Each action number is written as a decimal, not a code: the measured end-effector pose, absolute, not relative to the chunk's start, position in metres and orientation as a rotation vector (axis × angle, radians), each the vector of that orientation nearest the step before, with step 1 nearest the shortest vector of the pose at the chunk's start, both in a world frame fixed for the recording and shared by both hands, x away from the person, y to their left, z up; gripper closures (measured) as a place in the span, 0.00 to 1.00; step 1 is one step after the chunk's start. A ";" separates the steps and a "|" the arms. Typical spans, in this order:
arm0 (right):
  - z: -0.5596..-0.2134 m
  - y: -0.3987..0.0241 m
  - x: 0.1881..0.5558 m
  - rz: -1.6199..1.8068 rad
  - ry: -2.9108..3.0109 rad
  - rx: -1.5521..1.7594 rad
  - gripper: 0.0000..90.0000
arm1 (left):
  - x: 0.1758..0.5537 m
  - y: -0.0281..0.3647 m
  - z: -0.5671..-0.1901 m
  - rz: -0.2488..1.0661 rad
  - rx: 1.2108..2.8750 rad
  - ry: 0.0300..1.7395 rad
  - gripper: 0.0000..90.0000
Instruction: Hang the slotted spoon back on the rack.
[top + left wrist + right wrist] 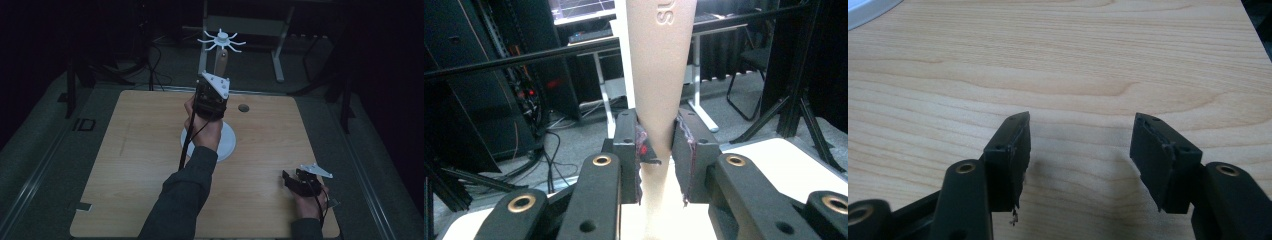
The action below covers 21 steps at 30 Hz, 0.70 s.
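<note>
1. The left hand-held gripper (212, 95), seen in the high view above the centre of the pale wood-grain worktop (125, 150), has its jaws closed on the tapered beige post (659, 75) of a rack stand. In the left gripper view the two pads press the post from both sides at its narrow lower part.
2. The post rises from a round white base disc (227, 142) lying near the middle of the worktop, and carries a white hub with curved radiating arms (221, 40) at its top, at 12 o'clock from the gripper. The person's left hand (205, 131) and dark sleeve reach in from 6 o'clock.
3. The right hand-held gripper (300, 181) rests near the worktop's corner at 4 o'clock from the base disc, well apart from the stand. In the right gripper view its jaws stand wide, with bare wood between them and nothing held; a sliver of the white disc shows at 10 o'clock.
4. Judged step: the stand is being grasped by its post, either to steady or to reposition it. Whether the base is lifted off the worktop cannot be told.
5. Judged next move: any shift calls for keeping the post upright and the grip firm, since the taper could let it slip through the pads.
</note>
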State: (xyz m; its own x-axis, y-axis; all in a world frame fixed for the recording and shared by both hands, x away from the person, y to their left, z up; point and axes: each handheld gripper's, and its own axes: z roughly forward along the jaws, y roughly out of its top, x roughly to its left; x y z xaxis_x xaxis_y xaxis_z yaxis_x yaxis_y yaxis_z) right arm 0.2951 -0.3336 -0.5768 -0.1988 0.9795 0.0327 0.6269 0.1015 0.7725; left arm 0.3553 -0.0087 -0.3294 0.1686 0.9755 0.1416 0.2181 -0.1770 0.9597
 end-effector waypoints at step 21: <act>-0.577 -0.333 0.295 0.916 1.888 1.561 0.45 | 0.350 -0.008 -0.334 1.046 1.591 1.140 0.78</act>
